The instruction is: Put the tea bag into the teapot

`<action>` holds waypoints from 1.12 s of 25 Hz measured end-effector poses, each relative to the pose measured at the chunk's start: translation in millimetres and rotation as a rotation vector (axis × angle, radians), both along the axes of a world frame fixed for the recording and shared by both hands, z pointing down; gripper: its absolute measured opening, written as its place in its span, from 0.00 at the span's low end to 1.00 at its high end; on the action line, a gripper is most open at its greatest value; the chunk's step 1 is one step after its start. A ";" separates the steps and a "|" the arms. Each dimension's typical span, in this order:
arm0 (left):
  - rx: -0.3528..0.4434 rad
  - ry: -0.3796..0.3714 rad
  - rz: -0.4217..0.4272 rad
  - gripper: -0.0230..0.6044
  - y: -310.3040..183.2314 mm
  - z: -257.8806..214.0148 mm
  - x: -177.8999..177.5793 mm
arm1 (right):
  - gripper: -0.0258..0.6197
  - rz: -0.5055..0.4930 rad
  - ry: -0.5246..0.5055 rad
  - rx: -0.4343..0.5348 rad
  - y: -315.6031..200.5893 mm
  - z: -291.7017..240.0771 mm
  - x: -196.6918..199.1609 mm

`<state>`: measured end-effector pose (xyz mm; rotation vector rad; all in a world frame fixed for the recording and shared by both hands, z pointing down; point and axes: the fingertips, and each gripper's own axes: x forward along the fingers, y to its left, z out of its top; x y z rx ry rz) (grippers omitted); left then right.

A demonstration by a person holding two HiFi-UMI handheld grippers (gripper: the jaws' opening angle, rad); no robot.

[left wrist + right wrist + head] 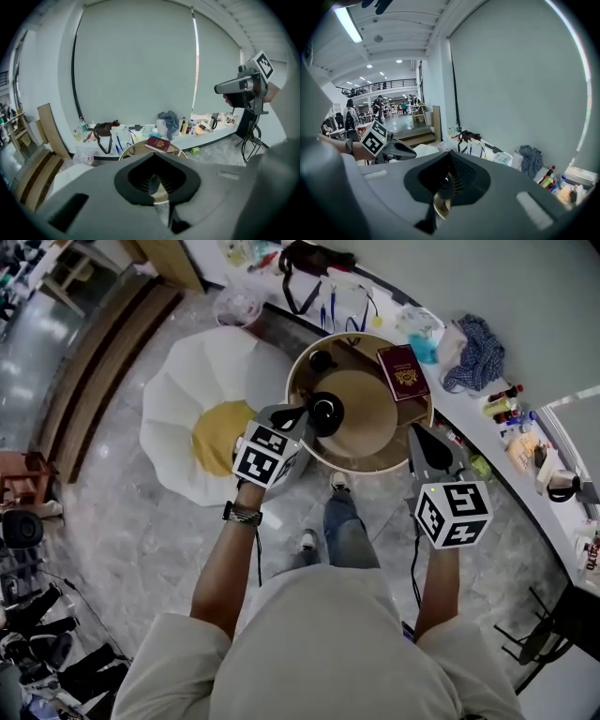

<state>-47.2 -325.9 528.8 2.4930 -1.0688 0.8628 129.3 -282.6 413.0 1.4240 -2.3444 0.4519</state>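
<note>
A black teapot [325,413] stands at the left side of a round wooden table [375,463]. My left gripper [298,417] is held beside the teapot's left, jaws together with nothing in them. My right gripper [425,441] hangs over the table's right rim, also shut and empty. I see no tea bag in any view. In the left gripper view the shut left gripper [157,182] points over the table [136,149], and the right gripper [234,86] shows at upper right. The right gripper view shows the shut right gripper [444,186], with the left gripper [401,150] at its left.
A dark red booklet [403,371] and a small black cup-like item [321,360] lie on the table's far side. A white scalloped floor piece with a yellow centre [202,418] sits left of the table. A curved ledge [525,484] holds a black bag [314,263], blue cloth [478,351] and bottles.
</note>
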 end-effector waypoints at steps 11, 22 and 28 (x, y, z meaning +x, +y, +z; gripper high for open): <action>0.138 0.044 -0.011 0.05 51.2 -70.2 -20.8 | 0.05 -0.023 0.016 0.106 43.7 -47.0 -29.2; 0.253 0.085 0.009 0.05 99.2 -127.2 -29.6 | 0.05 -0.031 0.029 0.191 89.1 -92.8 -49.6; 0.320 0.120 -0.008 0.05 137.6 -162.6 -39.1 | 0.05 -0.042 0.043 0.241 124.5 -119.1 -58.0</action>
